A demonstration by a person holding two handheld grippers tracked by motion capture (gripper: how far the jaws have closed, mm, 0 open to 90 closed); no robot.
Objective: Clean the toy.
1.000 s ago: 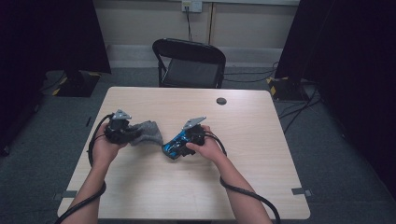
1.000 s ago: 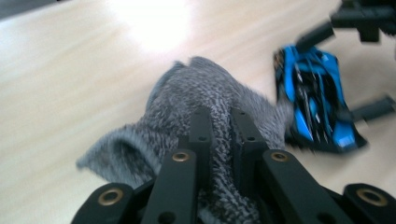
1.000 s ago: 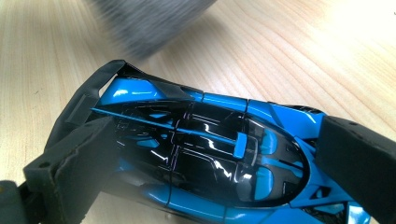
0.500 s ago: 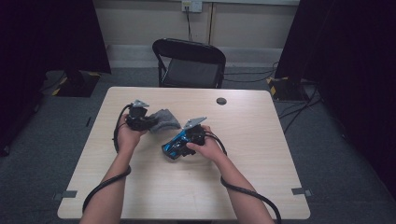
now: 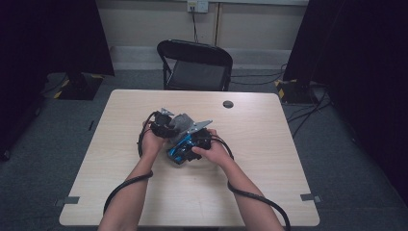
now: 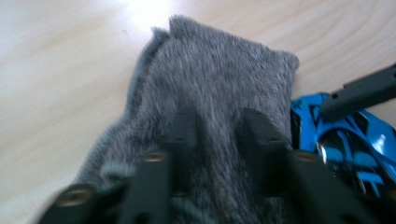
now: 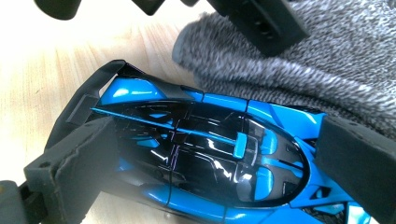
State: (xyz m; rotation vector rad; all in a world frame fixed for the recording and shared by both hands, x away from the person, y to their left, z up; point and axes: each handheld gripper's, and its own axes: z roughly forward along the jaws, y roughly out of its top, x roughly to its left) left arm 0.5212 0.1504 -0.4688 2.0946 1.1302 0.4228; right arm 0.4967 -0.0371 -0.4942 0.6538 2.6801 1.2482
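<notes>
My right hand-held gripper (image 7: 210,163) clamps the car (image 7: 205,158); my left hand-held gripper (image 6: 217,126), just loosening, straddles the cloth (image 6: 210,79) at its 12 o'clock.

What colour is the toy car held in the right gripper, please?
Bright blue with glossy black panels; the toy car shows best in the right gripper view.

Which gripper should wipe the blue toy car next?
Left. The left gripper sits over the fuzzy grey cloth, its jaws just opened, beside the glossy blue-and-black toy car. The right gripper clamps that car.
</notes>
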